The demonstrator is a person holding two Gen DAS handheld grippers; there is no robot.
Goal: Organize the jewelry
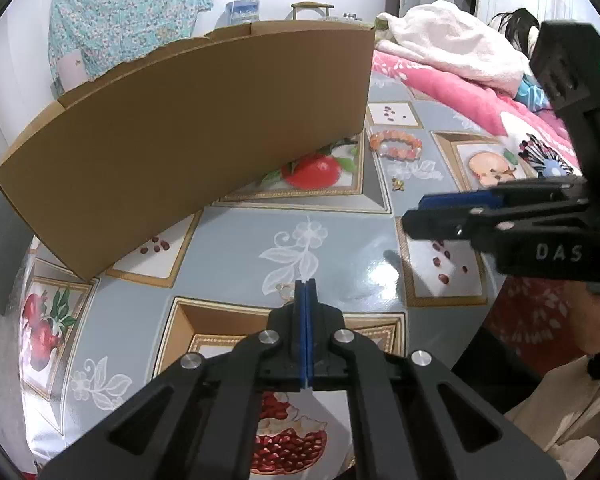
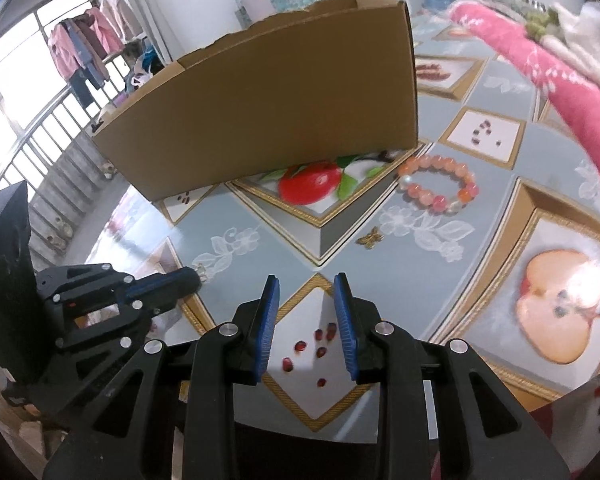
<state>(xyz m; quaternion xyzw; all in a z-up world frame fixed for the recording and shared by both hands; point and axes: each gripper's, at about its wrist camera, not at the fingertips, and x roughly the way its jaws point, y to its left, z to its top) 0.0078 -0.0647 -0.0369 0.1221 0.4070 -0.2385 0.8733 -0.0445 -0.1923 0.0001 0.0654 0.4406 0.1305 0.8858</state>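
Left wrist view: the left gripper (image 1: 305, 286) is seen with its blue pads pressed together, and a small pale, ring-like trinket (image 1: 286, 291) lies at the very tips. In the right wrist view the same tips (image 2: 194, 277) are seen touching a tiny item (image 2: 201, 270) on the tablecloth (image 2: 236, 216); whether it is actually pinched cannot be told. The right gripper (image 2: 306, 280) is held apart from it, its jaws spread moderately wide with nothing between them, above printed pomegranate seeds.

A little farther out, a small gold butterfly charm (image 2: 370, 237) is seen lying loose on the cloth, well ahead of the right gripper. Just beyond it, a pink and orange beaded bracelet (image 2: 438, 189) lies flat, near the corner of the cardboard box (image 2: 268, 96). The box stands behind both pieces, its brown wall turned toward the cameras, so its inside is hidden and it cannot be said whether anything has been placed there.

The task is judged to be at an early stage: one small item is being dealt with by the left gripper, while the charm and the bracelet are left unsorted on the table.
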